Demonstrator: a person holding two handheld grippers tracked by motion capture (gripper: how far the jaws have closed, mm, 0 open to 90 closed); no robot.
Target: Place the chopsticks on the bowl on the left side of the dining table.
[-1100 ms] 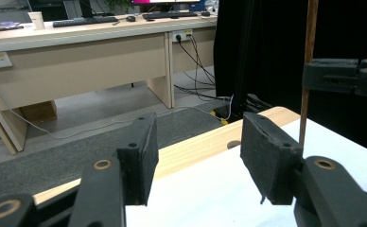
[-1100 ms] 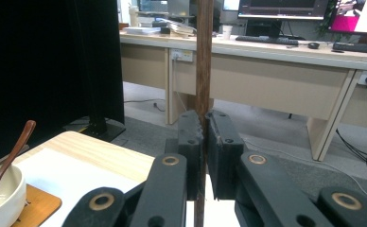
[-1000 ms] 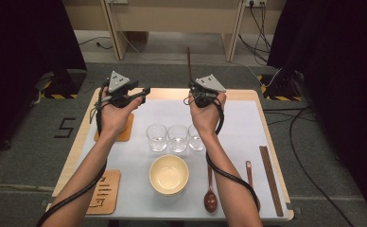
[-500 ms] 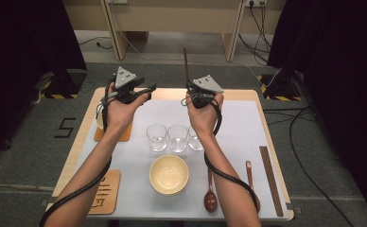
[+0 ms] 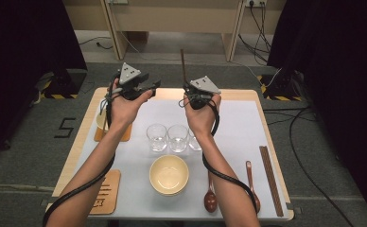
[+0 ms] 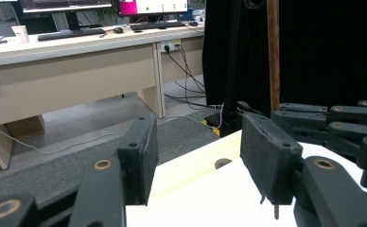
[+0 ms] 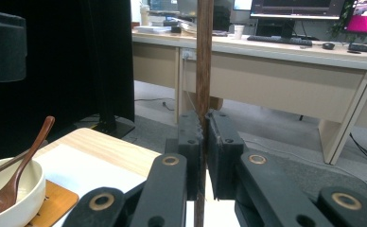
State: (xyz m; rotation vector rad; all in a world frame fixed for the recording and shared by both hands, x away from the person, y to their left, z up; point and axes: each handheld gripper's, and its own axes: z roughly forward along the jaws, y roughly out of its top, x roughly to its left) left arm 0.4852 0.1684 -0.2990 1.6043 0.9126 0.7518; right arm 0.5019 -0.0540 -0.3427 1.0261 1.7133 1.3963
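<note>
Gripping a chopstick (image 5: 182,64) upright: right tongs (image 5: 191,96) clenched on it.
Left tongs (image 5: 149,88) released, nothing between them, just beside right tongs above the table (image 5: 248,94).

High view: even overhead light, white mat on table (image 5: 248,127) bright, soft faint shadows beneath forearms. Black curtains at both sides swallow detail. Picture slightly soft, small things grainy. Left gripper view: tool pads near lens a little blurred, white table surface at bottom overexposed, desks behind fairly sharp. Right gripper view: monitors glow at top, dark curtain left, mild edge stretching.
</note>
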